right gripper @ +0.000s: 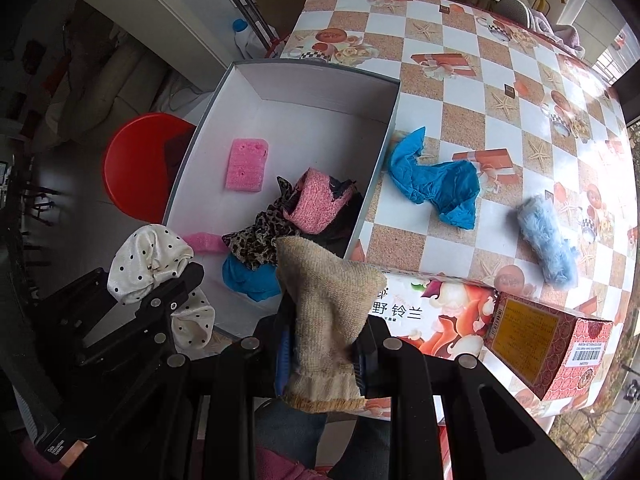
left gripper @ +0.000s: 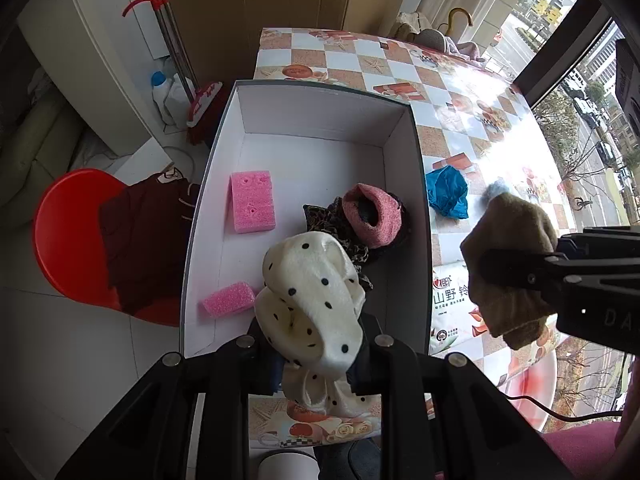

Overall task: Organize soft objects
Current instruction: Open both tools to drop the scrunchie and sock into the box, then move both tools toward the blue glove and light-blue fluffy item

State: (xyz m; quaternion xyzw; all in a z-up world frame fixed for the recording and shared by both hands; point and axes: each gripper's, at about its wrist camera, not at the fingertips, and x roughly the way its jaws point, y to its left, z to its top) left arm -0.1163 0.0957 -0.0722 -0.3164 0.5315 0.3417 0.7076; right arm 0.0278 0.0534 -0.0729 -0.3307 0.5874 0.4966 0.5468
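My left gripper [left gripper: 316,356] is shut on a white polka-dot cloth [left gripper: 312,300] and holds it above the near end of the white box [left gripper: 320,112]; it also shows in the right wrist view [right gripper: 152,264]. My right gripper [right gripper: 324,344] is shut on a beige knit sock [right gripper: 324,308], held beside the box's near right corner; the sock also shows in the left wrist view [left gripper: 508,252]. In the box lie two pink sponges [left gripper: 253,202], a pink sock [left gripper: 370,214], a leopard-print cloth [right gripper: 256,236] and a blue cloth [right gripper: 250,280].
On the checkered table [right gripper: 460,120] right of the box lie a blue cloth [right gripper: 436,180] and a fluffy light-blue piece [right gripper: 546,240]. A printed carton [right gripper: 552,344] stands at the near right. A red stool [left gripper: 68,236] with a dark garment stands left of the box.
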